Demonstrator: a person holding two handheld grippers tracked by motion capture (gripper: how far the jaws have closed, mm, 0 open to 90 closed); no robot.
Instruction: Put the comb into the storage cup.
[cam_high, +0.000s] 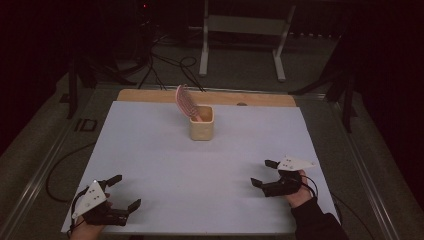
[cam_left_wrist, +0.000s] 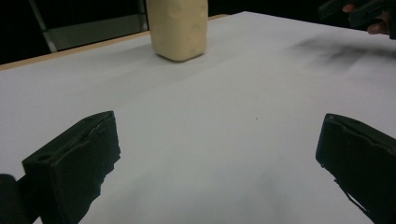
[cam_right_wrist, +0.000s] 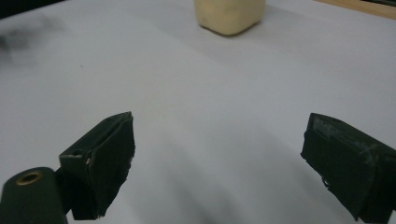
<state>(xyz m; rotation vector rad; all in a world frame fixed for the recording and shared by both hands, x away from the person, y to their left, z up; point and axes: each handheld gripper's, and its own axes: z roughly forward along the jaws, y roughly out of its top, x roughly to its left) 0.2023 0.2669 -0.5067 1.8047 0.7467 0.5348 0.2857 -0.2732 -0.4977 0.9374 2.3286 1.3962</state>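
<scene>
A cream square cup stands on the white sheet toward the back middle, with a pink comb leaning out of it to the left. The same cup rises far beyond my left jaws and the cup sits far ahead of my right ones. My left gripper rests open at the front left corner, nothing between its jaws. My right gripper rests open at the front right, held by a hand in a dark sleeve. Both are well short of the cup.
A wooden board edge runs behind the sheet. Beyond the table are a white metal stand and black cables on the floor. The other hand's gripper shows at the top right of the left gripper view.
</scene>
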